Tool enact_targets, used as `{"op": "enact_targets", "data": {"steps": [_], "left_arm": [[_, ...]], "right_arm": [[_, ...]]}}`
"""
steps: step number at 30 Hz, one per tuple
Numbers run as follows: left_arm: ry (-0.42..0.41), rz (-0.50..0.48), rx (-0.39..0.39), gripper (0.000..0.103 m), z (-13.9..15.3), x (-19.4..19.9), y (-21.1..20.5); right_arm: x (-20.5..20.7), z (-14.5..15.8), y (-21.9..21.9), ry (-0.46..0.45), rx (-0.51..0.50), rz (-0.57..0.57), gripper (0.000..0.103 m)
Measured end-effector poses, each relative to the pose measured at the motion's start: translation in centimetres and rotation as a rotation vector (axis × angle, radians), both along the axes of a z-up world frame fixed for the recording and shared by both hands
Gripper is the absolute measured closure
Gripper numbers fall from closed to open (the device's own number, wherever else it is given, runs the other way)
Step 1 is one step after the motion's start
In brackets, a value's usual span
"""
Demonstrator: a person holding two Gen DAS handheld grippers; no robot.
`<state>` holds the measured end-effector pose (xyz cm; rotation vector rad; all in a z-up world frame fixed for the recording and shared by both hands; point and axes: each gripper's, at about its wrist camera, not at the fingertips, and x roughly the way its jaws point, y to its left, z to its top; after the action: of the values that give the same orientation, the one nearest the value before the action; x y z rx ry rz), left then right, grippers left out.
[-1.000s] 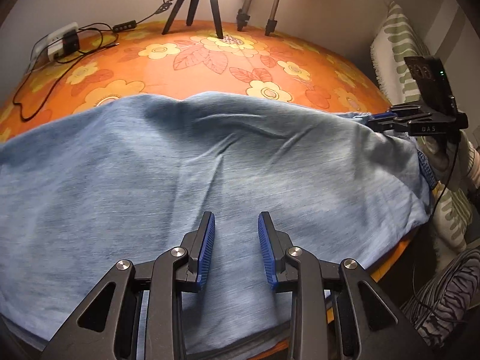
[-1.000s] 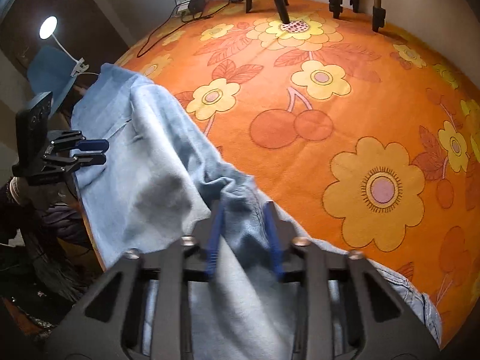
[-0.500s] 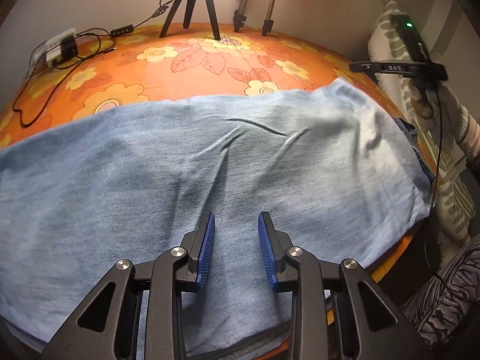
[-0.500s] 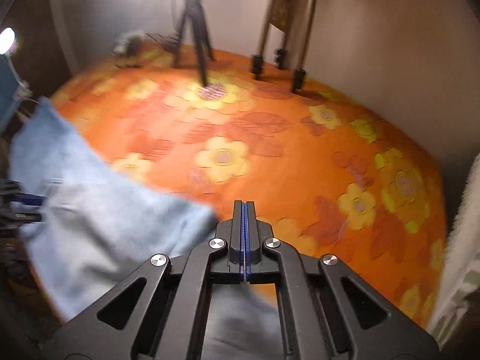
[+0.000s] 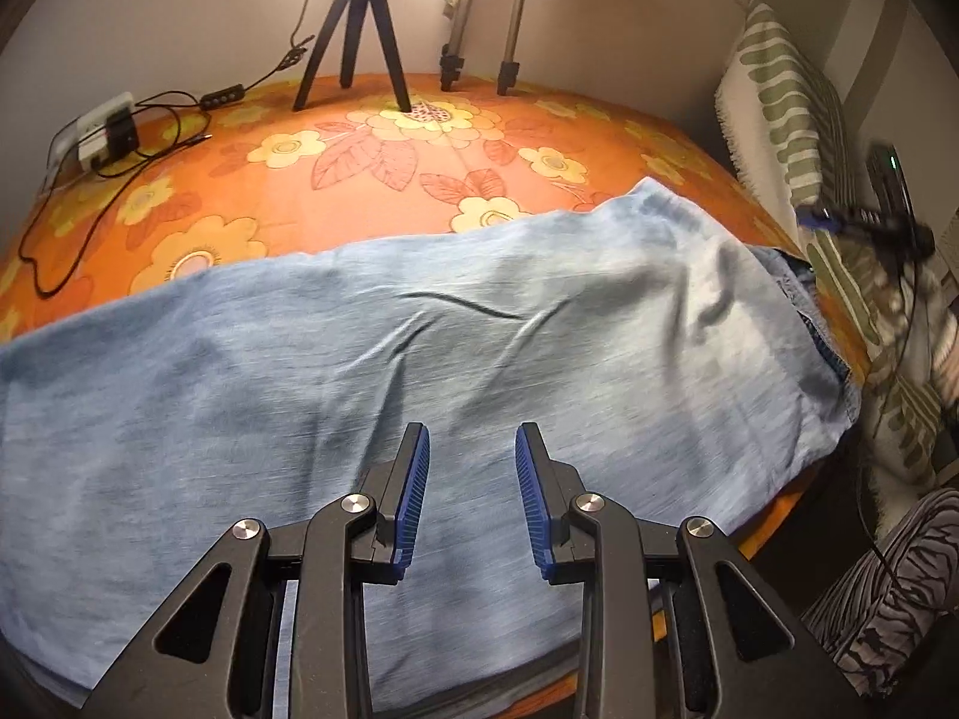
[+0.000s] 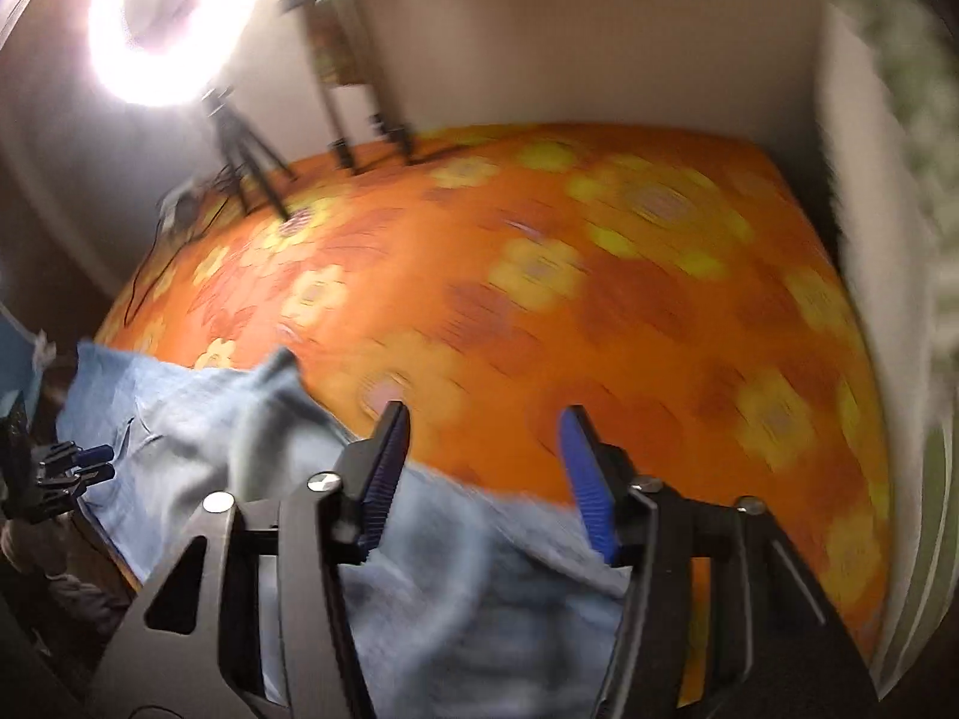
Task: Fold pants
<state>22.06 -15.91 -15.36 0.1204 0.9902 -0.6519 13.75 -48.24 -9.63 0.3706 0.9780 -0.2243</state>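
The right gripper now stands wide open with nothing between its pads; half a second ago it was pressed shut, and a second ago it was closed on a bunch of the denim. So the cloth it carried across has been let go, and this gripper is swinging up and away, its view smeared by motion. The left gripper is partly open as before, holding nothing, hovering low over the near part of the pants.

The pants lie spread across the near side of the orange floral bed, now a single broad, flat layer where a second ago the right end was heaped and lifted. A few shallow creases run through the middle, and a darker hem edge peeks out at the right end. My reading is that one fold has just been laid down; smoothing or a further fold across the length looks likely to be next.
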Motion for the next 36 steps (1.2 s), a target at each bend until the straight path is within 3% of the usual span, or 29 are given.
{"op": "enact_targets", "data": {"steps": [4, 8, 12, 14, 18, 19, 21, 22, 23, 27, 30, 32, 34, 36], "left_arm": [[0.013, 0.001, 0.013, 0.075, -0.6, 0.2, -0.9], [0.015, 0.004, 0.024, 0.075, -1.0, 0.3, -1.4], [0.023, 0.016, 0.028, 0.075, -1.3, 0.7, -1.7], [0.024, 0.020, 0.030, 0.075, -1.5, 0.9, -1.8], [0.030, 0.026, 0.030, 0.075, -1.7, 1.0, -1.8], [0.028, 0.025, 0.031, 0.075, -1.7, 1.1, -1.8], [0.025, 0.025, 0.032, 0.075, -1.7, 1.1, -1.8], [0.024, 0.024, 0.034, 0.075, -1.8, 1.1, -1.8], [0.021, 0.023, 0.036, 0.075, -1.8, 1.0, -1.8], [0.012, 0.017, 0.047, 0.075, -1.8, 0.9, -2.0], [0.010, 0.013, 0.049, 0.075, -1.8, 0.8, -1.9], [0.008, 0.008, 0.051, 0.075, -1.8, 0.8, -1.9], [0.005, 0.004, 0.058, 0.075, -1.8, 0.8, -1.9], [-0.006, 0.002, 0.069, 0.075, -1.8, 0.7, -1.9]], "right_arm": [[-4.7, -2.9, -2.9, 0.000, 0.096, -0.080, 0.041], [-5.8, -5.0, -3.1, -0.013, 0.155, -0.061, 0.040], [-5.6, -6.8, -2.5, 0.011, 0.144, -0.039, 0.039], [-5.4, -6.9, -2.1, -0.013, 0.131, -0.028, 0.034], [-5.1, -7.1, -1.3, -0.030, 0.094, -0.013, 0.034], [-5.2, -7.2, -1.1, -0.039, 0.090, -0.013, 0.038], [-5.2, -7.3, -1.0, -0.045, 0.131, -0.002, 0.063], [-5.1, -7.5, -1.0, -0.039, 0.170, 0.003, 0.083], [-5.1, -7.4, -0.6, -0.039, 0.168, -0.007, 0.089], [-5.4, -4.3, 1.3, -0.066, 0.077, -0.067, 0.097], [-6.6, -0.7, 1.7, -0.088, -0.060, -0.138, 0.100], [-6.5, -1.3, 2.2, -0.008, -0.192, -0.168, 0.100], [-5.8, -3.2, 2.3, 0.070, -0.214, -0.167, 0.100], [-5.3, -4.7, 1.9, 0.085, -0.210, -0.158, 0.100]]}}
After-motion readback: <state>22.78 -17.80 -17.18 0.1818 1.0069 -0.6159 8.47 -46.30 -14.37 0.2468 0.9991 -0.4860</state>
